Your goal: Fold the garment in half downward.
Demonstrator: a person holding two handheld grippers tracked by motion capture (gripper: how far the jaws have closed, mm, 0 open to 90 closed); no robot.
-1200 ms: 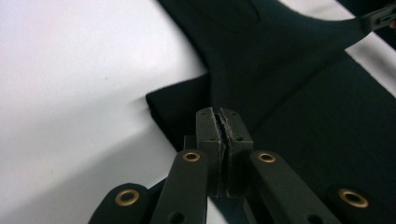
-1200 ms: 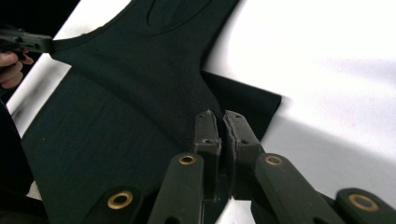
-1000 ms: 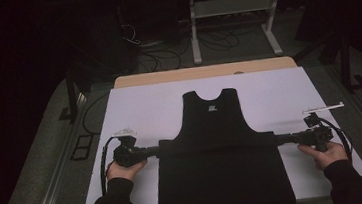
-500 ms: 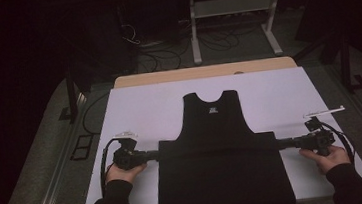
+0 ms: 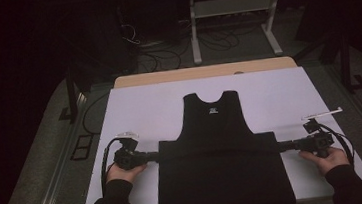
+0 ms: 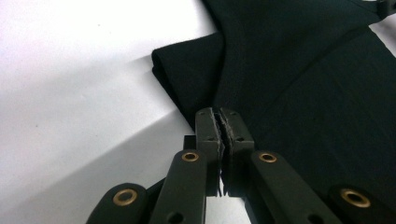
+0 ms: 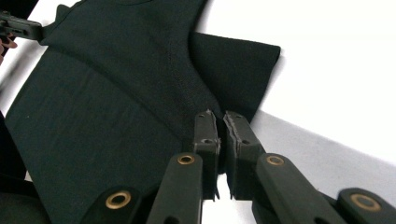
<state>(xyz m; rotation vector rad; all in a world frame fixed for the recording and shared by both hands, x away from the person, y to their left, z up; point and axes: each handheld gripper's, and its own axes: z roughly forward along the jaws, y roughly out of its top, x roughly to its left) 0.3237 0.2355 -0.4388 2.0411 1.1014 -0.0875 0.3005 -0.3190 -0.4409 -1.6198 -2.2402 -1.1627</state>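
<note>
Both tools drew nearer; left tool pinches shirt edge.

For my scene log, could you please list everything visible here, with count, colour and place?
T-shirt: one, black, flat on the middle of the sheet, neck away from the person, lower part folded up over the body.
Sheet: one, white, covering most of the table.
Table: one, light wood, its far edge showing past the sheet.
Stand: one, pale grey, on the floor beyond the table.
Cables: several, dark, on the floor near the stand.
Left gripper: one, black, jaws shut on the T-shirt at its side edge.
Right gripper: one, black, jaws shut on the T-shirt at the opposite edge.
Hands: two, in dark sleeves, at the table's near corners.
</note>
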